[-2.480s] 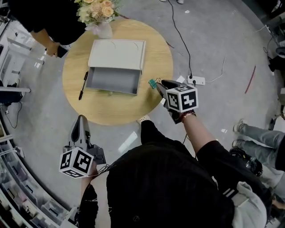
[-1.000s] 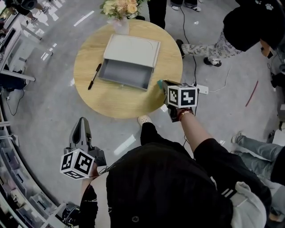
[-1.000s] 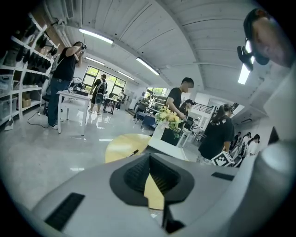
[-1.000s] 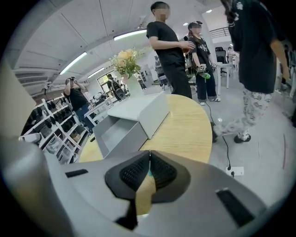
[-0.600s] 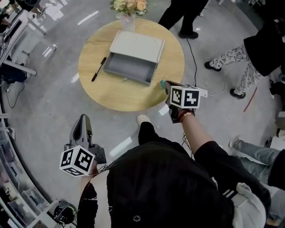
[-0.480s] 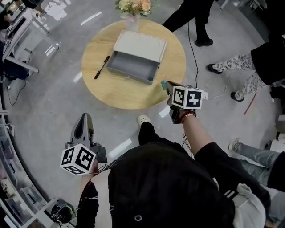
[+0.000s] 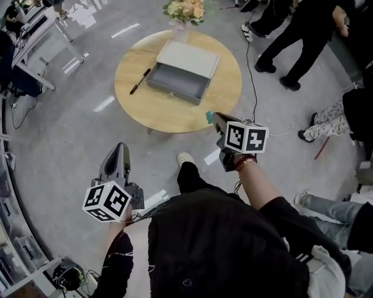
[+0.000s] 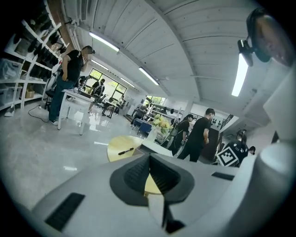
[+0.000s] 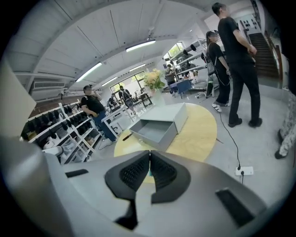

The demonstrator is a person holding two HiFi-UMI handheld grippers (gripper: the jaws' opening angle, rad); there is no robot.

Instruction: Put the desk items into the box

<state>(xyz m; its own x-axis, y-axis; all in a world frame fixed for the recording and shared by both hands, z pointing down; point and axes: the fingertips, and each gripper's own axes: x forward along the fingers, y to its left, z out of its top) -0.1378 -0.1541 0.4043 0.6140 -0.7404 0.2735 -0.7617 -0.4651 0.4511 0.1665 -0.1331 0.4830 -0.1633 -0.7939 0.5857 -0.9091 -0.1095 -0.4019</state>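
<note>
The open grey box [image 7: 175, 95] sits on the round wooden table [image 7: 169, 115], its lid [image 7: 187, 57] behind it and a black pen [image 7: 140, 81] to its left. My right gripper [image 7: 213, 117] hangs over the floor just off the table's near edge, shut on a small green clip [image 7: 208, 117]. In the right gripper view a sliver of that green clip [image 9: 149, 173] shows between the closed pads, with the box [image 9: 152, 141] ahead. My left gripper [image 7: 120, 146] is over the floor at lower left, shut and empty. Its own view shows the jaw tips meeting [image 8: 149, 157], with the pen [image 8: 126, 150] far ahead.
A vase of flowers [image 7: 187, 9] stands at the table's far edge. People [image 7: 303, 41] walk at the upper right. A cable runs to a power strip [image 9: 244, 171] on the floor right of the table. A desk [image 7: 41, 35] and shelving line the left side.
The table has drawn away toward the top of the head view. My right gripper, still shut on the clip, has left the table's rim. The left gripper has shifted forward. People have moved at the upper right.
</note>
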